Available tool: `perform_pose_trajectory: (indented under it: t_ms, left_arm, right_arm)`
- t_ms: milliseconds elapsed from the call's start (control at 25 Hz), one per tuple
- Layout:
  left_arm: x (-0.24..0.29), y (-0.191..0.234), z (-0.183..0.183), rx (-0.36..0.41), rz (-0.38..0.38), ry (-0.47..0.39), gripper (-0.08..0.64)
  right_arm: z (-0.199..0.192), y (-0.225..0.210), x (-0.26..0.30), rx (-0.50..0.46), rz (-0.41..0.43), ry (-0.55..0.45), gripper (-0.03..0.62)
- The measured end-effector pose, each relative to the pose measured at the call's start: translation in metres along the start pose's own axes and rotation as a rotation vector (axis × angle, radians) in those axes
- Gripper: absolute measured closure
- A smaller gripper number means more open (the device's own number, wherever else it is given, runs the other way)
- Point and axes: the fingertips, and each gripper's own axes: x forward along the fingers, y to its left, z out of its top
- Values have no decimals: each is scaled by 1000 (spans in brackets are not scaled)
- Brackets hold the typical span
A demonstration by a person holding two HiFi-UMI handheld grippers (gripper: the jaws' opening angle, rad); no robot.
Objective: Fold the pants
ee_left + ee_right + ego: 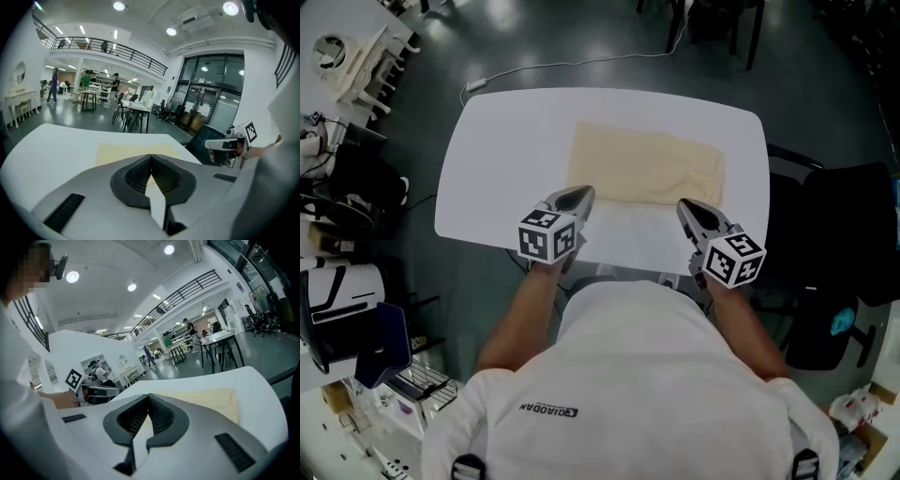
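Note:
The beige pants [647, 164] lie flat and folded into a rectangle on the far half of the white table [502, 159]. My left gripper [581, 195] hovers near the table's front edge, just short of the pants' near left corner, with its jaws shut and nothing between them. My right gripper [684, 206] is level with it near the pants' near right corner, also shut and empty. In the left gripper view the pants [136, 151] show beyond the closed jaws [151, 157]. The right gripper view has the pants [206, 397] past its closed jaws [149, 397].
A black chair [839, 253] stands close to the table's right side. A white cable [572, 64] runs over the dark floor behind the table. Shelves and white furniture [347, 56] crowd the left. The person's body fills the space at the table's near edge.

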Motion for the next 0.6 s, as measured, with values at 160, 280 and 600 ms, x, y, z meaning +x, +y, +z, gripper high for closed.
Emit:
perform_pose_trajectory:
  t_ms: [160,280,600]
  left_arm:
    - [-8,26,-8,5,9,11,532]
    - [-12,46,-13,0,16,20,532]
    - [-10,80,-16,-11,-1,27,532]
  right_arm:
    - [-2,13,22,-6,-11,3,574]
    - [0,24,36,-19,-19,3,574]
    - [-1,27,56,-31,-80,11,574]
